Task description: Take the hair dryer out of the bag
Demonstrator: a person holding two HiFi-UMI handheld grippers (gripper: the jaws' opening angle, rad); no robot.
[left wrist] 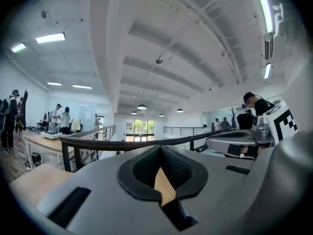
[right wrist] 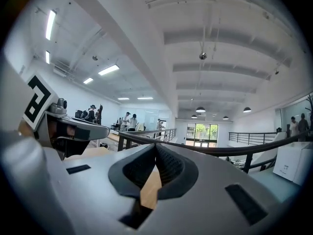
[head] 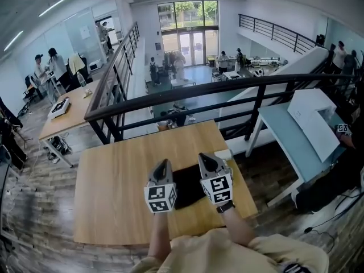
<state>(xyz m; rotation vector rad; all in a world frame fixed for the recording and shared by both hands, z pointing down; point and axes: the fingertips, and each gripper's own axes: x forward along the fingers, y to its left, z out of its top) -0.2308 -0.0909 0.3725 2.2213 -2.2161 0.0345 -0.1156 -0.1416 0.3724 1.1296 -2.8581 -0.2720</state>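
A black bag (head: 188,187) lies flat on the wooden table (head: 114,192), near its front edge. No hair dryer shows in any view. My left gripper (head: 164,163) hovers over the bag's left edge and my right gripper (head: 203,157) over its right edge. Both are held up off the table and point level toward the railing. In the left gripper view the left gripper (left wrist: 159,149) has its pads meeting at the tips with nothing between them. The right gripper (right wrist: 156,146) looks the same in its own view. Neither touches the bag.
A black railing (head: 187,92) runs just beyond the table's far edge, with a lower floor behind it. A pale blue table (head: 287,144) carrying a white box (head: 314,118) stands to the right. Another wooden table (head: 71,115) and several people are at the far left.
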